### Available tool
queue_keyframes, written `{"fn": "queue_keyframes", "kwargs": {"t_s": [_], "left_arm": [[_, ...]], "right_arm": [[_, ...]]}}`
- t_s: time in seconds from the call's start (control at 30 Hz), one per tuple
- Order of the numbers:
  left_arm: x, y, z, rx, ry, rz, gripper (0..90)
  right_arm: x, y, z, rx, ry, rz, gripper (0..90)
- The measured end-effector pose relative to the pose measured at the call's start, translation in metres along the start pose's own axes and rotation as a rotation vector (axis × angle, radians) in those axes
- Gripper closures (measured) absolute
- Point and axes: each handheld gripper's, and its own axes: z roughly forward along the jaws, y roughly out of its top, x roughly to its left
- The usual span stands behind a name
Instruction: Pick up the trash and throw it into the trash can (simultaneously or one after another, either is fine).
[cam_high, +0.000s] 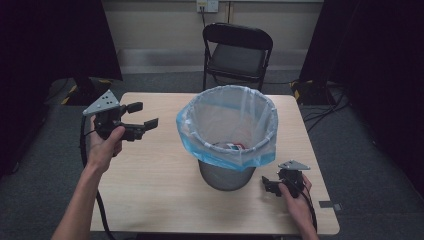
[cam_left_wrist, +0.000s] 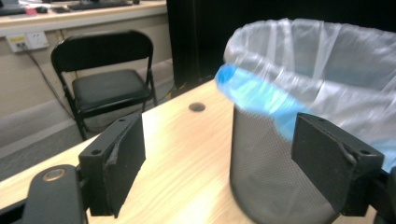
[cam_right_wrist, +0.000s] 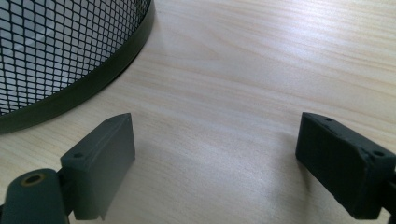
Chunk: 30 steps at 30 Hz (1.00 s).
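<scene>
- High view, looking down on one light wooden table (cam_high: 150, 185) with rounded corners, standing on grey carpet.
- One black wire-mesh wastebasket (cam_high: 225, 176) stands upright a little right of the table's middle. One translucent bin liner (cam_high: 227, 120), clear with a blue tint, is folded over its rim and hangs partway down the outside.
- A few small items, red and white among them, lie at the bottom of the liner; they are too small to name.
- One black folding chair (cam_high: 239, 50) stands beyond the far edge of the table, in front of a pale wall with an electrical socket. Dark curtains hang on both sides of the room.
- Two handheld grippers are present, one in each of the person's hands.
- Left gripper (cam_high: 140, 116) is raised above the table's left side, well apart from the wastebasket, pointing right toward it. Its jaws stand wide apart and hold nothing. The left forearm reaches in from the bottom left.
- Left gripper view shows the wastebasket's mesh wall and the blue edge of the liner between and beyond the spread jaws, with the chair at the back left.
- Right gripper (cam_high: 267, 186) sits low near the table's front right, just beside the wastebasket's base, in a hand resting close to the tabletop.
- Right gripper view shows its jaws spread wide over bare wood, empty, with the wastebasket's curved bottom rim at the upper left.
</scene>
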Motion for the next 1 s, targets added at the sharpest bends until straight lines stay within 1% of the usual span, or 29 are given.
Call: {"fn": "queue_keyframes", "kwargs": {"t_s": [0.07, 0.13, 0.17, 0.2, 0.23, 0.27, 0.3, 0.37, 0.43, 0.47, 0.5, 0.57, 0.63, 0.67, 0.7, 0.77, 0.87, 0.93, 0.97, 1.0], "left_arm": [[0.001, -0.003, -0.001, 0.001, -0.005, -0.004, 17.6], [0.003, -0.008, -0.002, 0.0, -0.005, -0.017, 17.2], [0.004, -0.014, -0.003, 0.009, 0.001, -0.022, 17.3], [0.004, -0.014, -0.003, 0.009, 0.001, -0.022, 17.3], [0.005, -0.021, -0.003, 0.03, 0.003, -0.026, 17.3], [0.005, -0.021, -0.003, 0.03, 0.003, -0.026, 17.3], [0.005, -0.027, -0.003, 0.045, 0.01, -0.027, 17.3], [0.006, -0.033, -0.004, 0.054, 0.004, -0.044, 17.3], [0.006, -0.039, -0.005, 0.064, 0.008, -0.048, 17.3], [0.006, -0.039, -0.005, 0.064, 0.008, -0.048, 17.4], [0.007, -0.044, -0.006, 0.07, 0.006, -0.055, 17.4], [0.007, -0.047, -0.007, 0.074, 0.008, -0.06, 17.3], [0.007, -0.053, -0.008, 0.08, 0.015, -0.072, 17.3], [0.008, -0.055, -0.008, 0.084, 0.015, -0.072, 17.3], [0.008, -0.06, -0.008, 0.095, 0.016, -0.081, 17.3], [0.008, -0.062, -0.008, 0.101, 0.019, -0.079, 17.3], [0.009, -0.072, -0.008, 0.114, 0.023, -0.102, 17.3], [0.009, -0.075, -0.009, 0.118, 0.024, -0.101, 17.4], [0.01, -0.079, -0.009, 0.128, 0.031, -0.109, 17.4], [0.01, -0.079, -0.009, 0.128, 0.031, -0.109, 17.4]], "right_arm": [[0.0, 0.0, 0.0, 0.0, 0.0, 0.0, 11.1], [0.0, 0.0, 0.0, 0.0, 0.0, 0.0, 11.1], [0.0, 0.0, 0.0, 0.0, 0.0, 0.0, 11.1], [0.0, 0.0, 0.0, 0.0, 0.0, 0.0, 11.1], [0.0, 0.0, 0.0, 0.0, 0.0, 0.0, 11.1], [0.0, 0.0, 0.0, 0.0, 0.0, 0.0, 11.1], [0.0, 0.0, 0.0, 0.0, 0.0, 0.0, 11.1], [0.0, 0.0, 0.0, 0.0, 0.0, 0.0, 11.1], [0.0, 0.0, 0.0, 0.0, 0.0, 0.0, 11.1], [0.0, 0.0, 0.0, 0.0, 0.0, 0.0, 11.1], [0.0, 0.0, 0.0, 0.0, 0.0, 0.0, 11.1], [0.0, 0.0, 0.0, 0.0, 0.0, 0.0, 11.1], [0.0, 0.0, 0.0, 0.0, 0.0, 0.0, 11.1], [0.0, 0.0, 0.0, 0.0, 0.0, 0.0, 11.1], [0.0, 0.0, 0.0, 0.0, 0.0, 0.0, 11.1], [0.0, 0.0, 0.0, 0.0, 0.0, 0.0, 11.1], [0.0, 0.0, 0.0, 0.0, 0.0, 0.0, 11.1], [0.0, 0.0, 0.0, -0.001, 0.0, 0.0, 11.1], [0.0, 0.0, 0.0, 0.0, 0.0, 0.0, 11.1], [0.0, 0.0, 0.0, 0.0, 0.0, 0.0, 11.1]]}}
